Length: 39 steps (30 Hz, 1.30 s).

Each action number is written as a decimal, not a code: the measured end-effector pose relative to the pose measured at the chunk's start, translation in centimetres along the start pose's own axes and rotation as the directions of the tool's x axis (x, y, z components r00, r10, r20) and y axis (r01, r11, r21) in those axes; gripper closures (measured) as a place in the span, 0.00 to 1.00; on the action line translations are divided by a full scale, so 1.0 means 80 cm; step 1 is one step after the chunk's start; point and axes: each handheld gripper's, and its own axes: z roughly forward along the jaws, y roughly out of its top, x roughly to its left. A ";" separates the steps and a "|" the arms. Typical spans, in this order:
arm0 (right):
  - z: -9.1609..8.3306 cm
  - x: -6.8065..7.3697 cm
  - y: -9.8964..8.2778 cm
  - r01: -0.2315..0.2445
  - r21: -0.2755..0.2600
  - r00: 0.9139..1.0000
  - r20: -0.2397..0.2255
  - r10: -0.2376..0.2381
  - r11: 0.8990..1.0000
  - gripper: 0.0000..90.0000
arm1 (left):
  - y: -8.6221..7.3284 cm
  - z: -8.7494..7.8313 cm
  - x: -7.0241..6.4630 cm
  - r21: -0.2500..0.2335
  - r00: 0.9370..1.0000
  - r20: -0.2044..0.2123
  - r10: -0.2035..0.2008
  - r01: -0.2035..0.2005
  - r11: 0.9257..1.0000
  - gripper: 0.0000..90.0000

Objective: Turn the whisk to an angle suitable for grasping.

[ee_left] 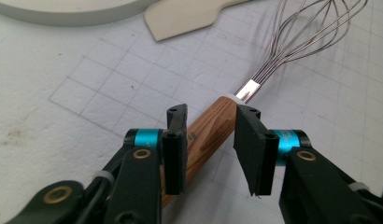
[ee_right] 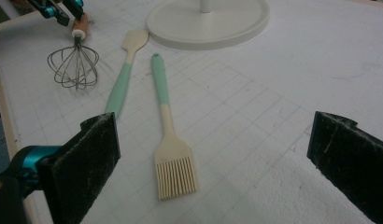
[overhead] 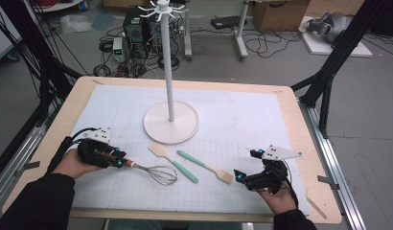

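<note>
- Left gripper [ee_left: 210, 144]: jaws slightly apart, straddling the whisk [ee_left: 217, 128] handle, not pinching.
- Right gripper [ee_right: 213, 163]: jaws spread wide, empty, near the pastry brush [ee_right: 168, 140].

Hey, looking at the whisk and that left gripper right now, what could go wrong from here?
The left gripper straddles the whisk handle with a gap on one side, jaws not pressing; lifting now could drop it or let it roll. The whisk's wire head lies close to the spatula, so dragging it might knock that aside. The rack base sits just behind, an obstacle if the whisk swings up.
</note>
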 end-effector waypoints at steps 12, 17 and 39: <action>0.001 -0.001 0.000 0.000 0.004 1.000 0.000 0.000 1.000 0.01 | 0.009 0.013 0.006 0.053 0.994 0.059 0.097 -0.100 0.994 0.60; 0.001 -0.001 0.000 0.000 0.003 1.000 -0.002 0.000 1.000 0.01 | 0.014 0.018 0.008 0.082 0.990 0.077 0.114 -0.121 0.989 0.58; 0.001 -0.002 0.000 -0.002 -0.005 1.000 -0.005 0.002 1.000 0.01 | 0.014 0.034 -0.001 0.125 0.970 0.120 0.209 -0.224 0.967 0.65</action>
